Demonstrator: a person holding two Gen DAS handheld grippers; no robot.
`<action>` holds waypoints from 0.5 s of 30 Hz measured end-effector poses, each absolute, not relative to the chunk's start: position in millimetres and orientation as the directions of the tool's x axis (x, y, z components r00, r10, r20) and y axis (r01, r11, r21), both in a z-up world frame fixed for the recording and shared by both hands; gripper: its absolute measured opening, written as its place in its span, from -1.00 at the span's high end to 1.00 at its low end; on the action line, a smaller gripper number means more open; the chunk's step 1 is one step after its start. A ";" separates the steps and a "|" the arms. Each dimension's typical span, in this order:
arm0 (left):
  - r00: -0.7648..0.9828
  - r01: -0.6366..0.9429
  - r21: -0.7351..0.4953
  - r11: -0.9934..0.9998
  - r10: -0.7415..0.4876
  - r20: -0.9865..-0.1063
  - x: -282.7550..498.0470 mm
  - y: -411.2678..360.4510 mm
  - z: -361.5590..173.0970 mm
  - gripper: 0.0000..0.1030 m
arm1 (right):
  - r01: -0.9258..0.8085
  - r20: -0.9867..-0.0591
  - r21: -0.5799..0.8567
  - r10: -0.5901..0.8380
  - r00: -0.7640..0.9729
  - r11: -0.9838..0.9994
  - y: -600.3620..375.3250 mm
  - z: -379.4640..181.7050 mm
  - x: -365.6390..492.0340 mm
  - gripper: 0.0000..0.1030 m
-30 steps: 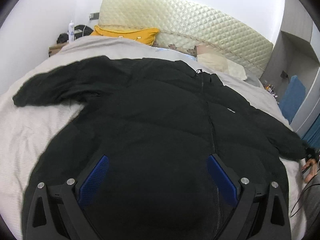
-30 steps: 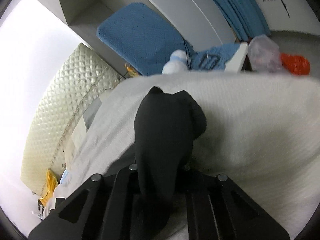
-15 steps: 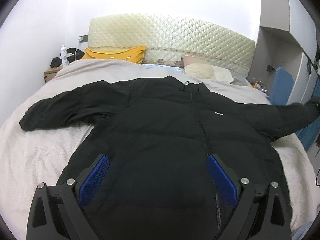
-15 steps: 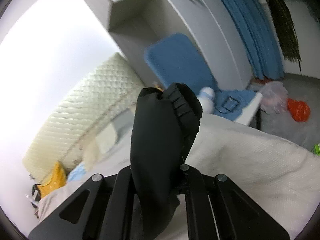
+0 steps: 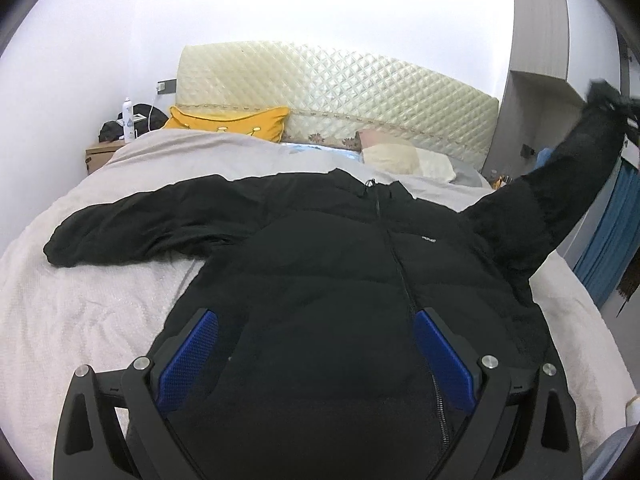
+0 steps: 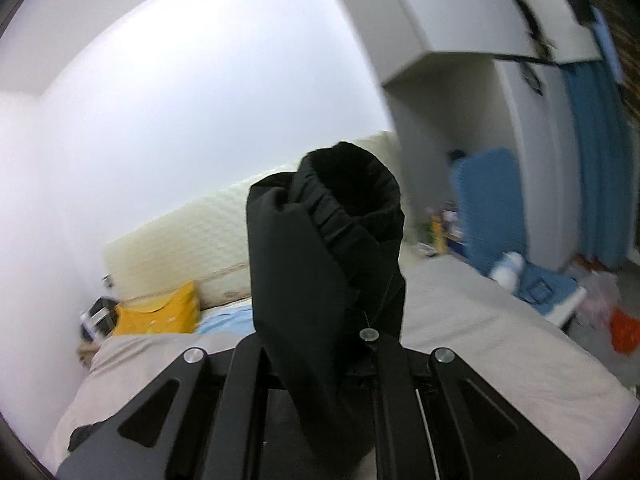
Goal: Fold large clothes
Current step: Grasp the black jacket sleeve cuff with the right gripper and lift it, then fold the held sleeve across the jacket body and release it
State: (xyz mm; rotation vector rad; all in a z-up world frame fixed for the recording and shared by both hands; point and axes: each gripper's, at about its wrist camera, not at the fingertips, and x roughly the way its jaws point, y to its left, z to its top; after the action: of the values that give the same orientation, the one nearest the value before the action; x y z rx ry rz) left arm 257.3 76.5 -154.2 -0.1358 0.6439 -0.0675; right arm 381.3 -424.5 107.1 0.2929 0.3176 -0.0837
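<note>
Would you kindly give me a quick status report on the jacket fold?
Left hand-held gripper open over jacket hem. Right hand-held gripper shut on sleeve cuff, lifted off bed. Other sleeve flat. Nothing in the way.

white walls [image 5: 320, 4], quilted headboard [image 5: 340, 96], blue curtain [image 6: 596, 160]

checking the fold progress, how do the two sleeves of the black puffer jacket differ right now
The left-side sleeve lies flat on the pale bedspread, stretched sideways; the right-side sleeve is raised off the bed, angled upward. The flat sleeve's cuff is free of either gripper; the raised sleeve's elastic cuff is pinched in the right gripper. The left gripper hangs open over the jacket's body. Both sleeves are black, padded and still unfolded.
</note>
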 end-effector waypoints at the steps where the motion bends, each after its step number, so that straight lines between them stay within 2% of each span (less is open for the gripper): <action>1: 0.796 0.027 -0.158 0.987 -0.117 -0.594 257.5 78.7 -154.2 -0.93 | 0.119 -0.311 0.262 -0.033 0.950 0.958 -407.5 108.4 383.0 0.82; 4: 0.794 0.037 -0.169 0.985 -0.131 -0.593 258.5 87.5 -155.5 -0.93 | 0.047 -0.281 0.278 0.034 0.959 0.959 -348.9 103.0 396.3 0.76; 8: 0.802 -0.009 -0.149 0.989 -0.082 -0.592 259.5 103.6 -157.0 -0.93 | -0.051 -0.292 0.191 0.106 0.950 0.980 -280.6 77.5 420.3 0.76; 15: 0.785 -0.036 -0.181 0.983 -0.084 -0.613 266.7 127.2 -168.5 -0.93 | -0.224 -0.345 0.110 0.249 0.905 0.968 -156.5 -9.0 445.0 0.74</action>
State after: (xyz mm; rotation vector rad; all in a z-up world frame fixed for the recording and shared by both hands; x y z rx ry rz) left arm 266.7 127.2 -168.5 -0.1878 0.6681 -0.0259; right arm 445.0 -156.5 -9.0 0.0684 0.3650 0.2443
